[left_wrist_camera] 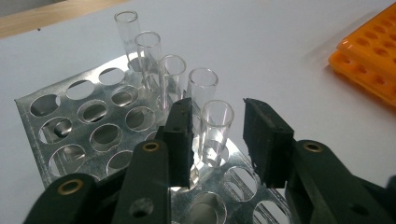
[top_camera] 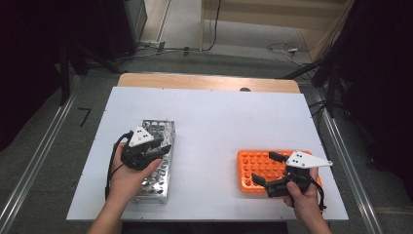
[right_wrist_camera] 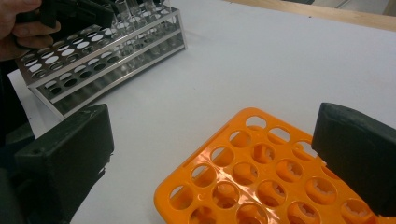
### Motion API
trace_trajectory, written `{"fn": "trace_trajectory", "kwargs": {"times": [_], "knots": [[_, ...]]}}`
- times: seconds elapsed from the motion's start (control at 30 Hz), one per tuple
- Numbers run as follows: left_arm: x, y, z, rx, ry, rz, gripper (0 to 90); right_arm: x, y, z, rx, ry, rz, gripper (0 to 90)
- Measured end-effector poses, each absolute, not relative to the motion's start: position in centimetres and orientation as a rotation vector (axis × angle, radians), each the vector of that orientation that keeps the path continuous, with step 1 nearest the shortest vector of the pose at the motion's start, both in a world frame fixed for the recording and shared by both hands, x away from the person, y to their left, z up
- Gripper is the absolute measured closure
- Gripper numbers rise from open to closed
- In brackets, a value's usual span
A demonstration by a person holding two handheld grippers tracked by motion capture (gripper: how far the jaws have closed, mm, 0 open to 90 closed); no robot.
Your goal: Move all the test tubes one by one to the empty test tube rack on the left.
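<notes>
Two racks sit on the white table point(top_camera: 214, 117), well apart. At about nine o'clock from the table's middle, the metal rack point(top_camera: 158, 161) lies lengthwise, and the left gripper point(top_camera: 158, 148) hangs over its near half, held by the left hand point(top_camera: 129, 175). In the left gripper view, five clear glass tubes point(left_wrist_camera: 170, 77) stand upright in a single row of the rack's holes, running away from the camera; the nearest tube point(left_wrist_camera: 216, 126) stands between the two black jaws, which are spread apart on either side of its rim without touching it, so the jaws are released. At about four o'clock from the table's middle, the orange rack point(top_camera: 258, 168) rests flat, and the right gripper point(top_camera: 268, 168) hovers over its right part, held by the right hand point(top_camera: 304, 195). In the right gripper view its jaws stand wide apart, grasping nothing, with the orange rack's round holes between and below them and the metal rack far off at eleven o'clock. No writing or brand mark can be read on either rack or gripper.
</notes>
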State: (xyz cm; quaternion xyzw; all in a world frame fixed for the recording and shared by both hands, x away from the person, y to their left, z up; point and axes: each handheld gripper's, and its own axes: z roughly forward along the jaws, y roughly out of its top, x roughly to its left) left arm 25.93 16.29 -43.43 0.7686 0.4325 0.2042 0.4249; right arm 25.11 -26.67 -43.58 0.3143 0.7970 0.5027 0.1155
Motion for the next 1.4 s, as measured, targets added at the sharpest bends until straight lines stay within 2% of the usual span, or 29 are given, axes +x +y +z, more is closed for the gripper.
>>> {"fn": "trace_trajectory", "kwargs": {"times": [0.17,0.5,0.9,1.0,1.4], "knots": [[25.7,16.5,-43.2,1.893,1.076,0.511,52.7,25.1,-26.8,-43.6,0.921,2.333,1.475,0.0],[25.3,16.9,-42.6,1.811,1.043,0.499,30.0,25.1,-26.8,-43.5,0.919,2.328,1.475,0.0],[24.4,16.9,-42.0,1.738,0.938,0.446,8.4,25.3,-27.1,-43.5,0.931,2.318,1.477,0.0],[24.1,17.0,-42.1,1.731,0.928,0.454,0.7,25.3,-27.3,-43.5,0.932,2.315,1.475,0.0],[22.4,18.1,-42.2,1.686,0.897,0.461,0.0,25.6,-28.3,-43.4,0.952,2.284,1.468,0.0]]}}
